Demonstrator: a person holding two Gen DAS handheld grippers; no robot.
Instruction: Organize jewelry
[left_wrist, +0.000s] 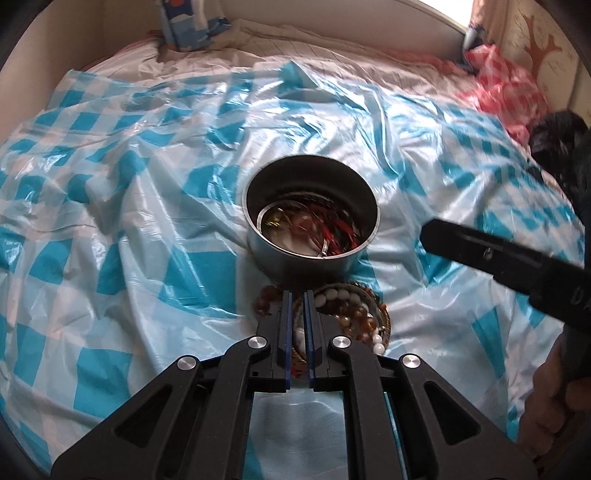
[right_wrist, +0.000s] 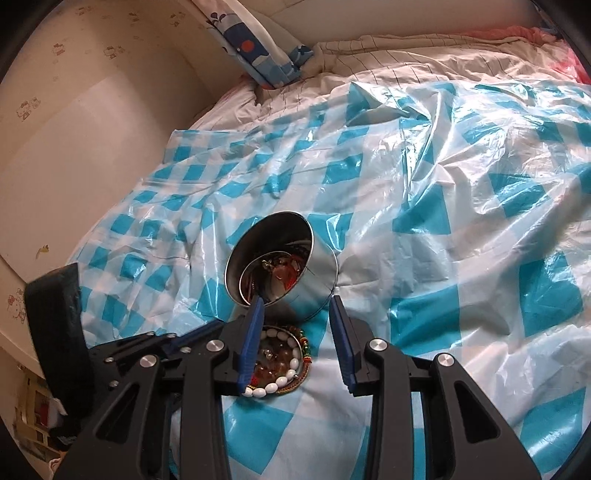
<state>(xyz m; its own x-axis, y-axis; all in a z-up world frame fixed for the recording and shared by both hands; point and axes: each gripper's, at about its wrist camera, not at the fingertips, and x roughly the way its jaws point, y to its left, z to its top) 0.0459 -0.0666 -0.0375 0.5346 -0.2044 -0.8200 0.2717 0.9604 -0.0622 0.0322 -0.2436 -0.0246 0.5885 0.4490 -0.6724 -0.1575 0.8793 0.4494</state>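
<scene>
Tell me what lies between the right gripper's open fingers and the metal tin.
Only bare checked plastic sheet, per the right wrist view. The bracelet pile sits below the left finger, before the metal tin; right gripper is empty.

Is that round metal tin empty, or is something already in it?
Not empty. The open-topped metal tin holds a silver bangle and red stringy jewelry; more beaded bracelets lie outside it.

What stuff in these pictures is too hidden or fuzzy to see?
- Left wrist view: the left claw covers part of the bead bracelets; whether it pinches one is unclear.
- Both views: the jewelry deep in the metal tin is a tangled pile, with pieces too small to name.
- Left wrist view: the right claw's finger is blurred and cut off by the edge.
</scene>
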